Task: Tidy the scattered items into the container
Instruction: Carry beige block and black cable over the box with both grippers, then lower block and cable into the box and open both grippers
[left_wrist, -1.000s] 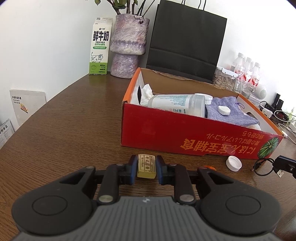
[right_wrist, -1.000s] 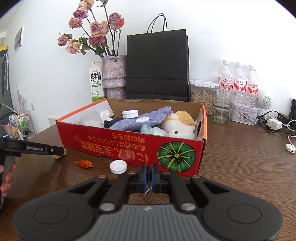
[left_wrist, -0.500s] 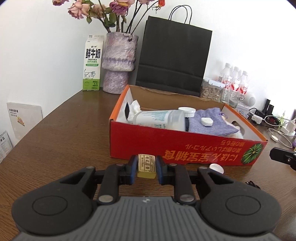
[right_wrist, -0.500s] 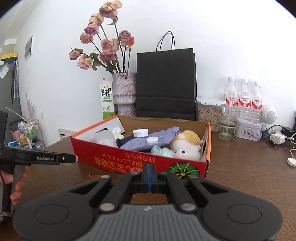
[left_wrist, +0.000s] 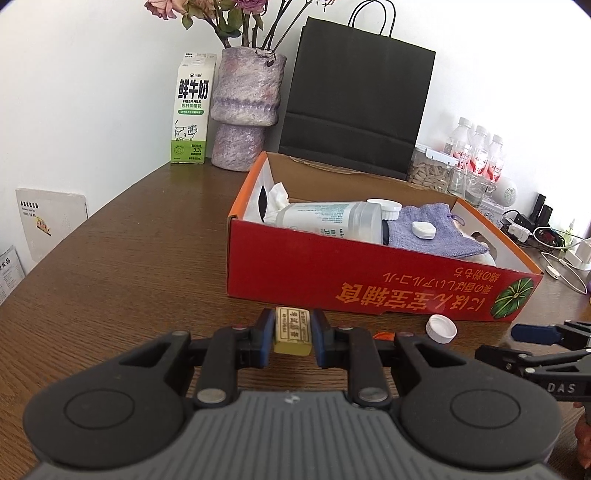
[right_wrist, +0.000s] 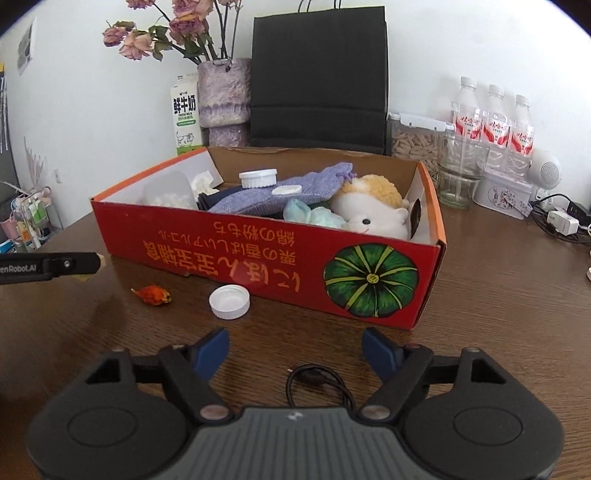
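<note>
Cable pickup looks like the step in hand: the right gripper (right_wrist: 295, 350) has its jaws wide apart, having just been opening, and the coiled black cable (right_wrist: 317, 384) lies on the tabletop (right_wrist: 498, 314) between them, untouched. To do it well, I would lower the fingers (right_wrist: 212, 349) squarely over the bunched part near the plug before closing, since a loose loop could slip out, then lift clear of the box wall before moving over the red cardboard box (right_wrist: 280, 258). The left gripper (left_wrist: 293, 332) is clamped on a small yellowish block (left_wrist: 293, 331), held near the box front and not yet over it. Beside the box lie a white bottle cap (right_wrist: 229, 302) and a dried orange scrap (right_wrist: 153, 294). Against a second ago, the right gripper's jaws, then pressed together, are spread, and the box looks nearer and lower in its view
</note>
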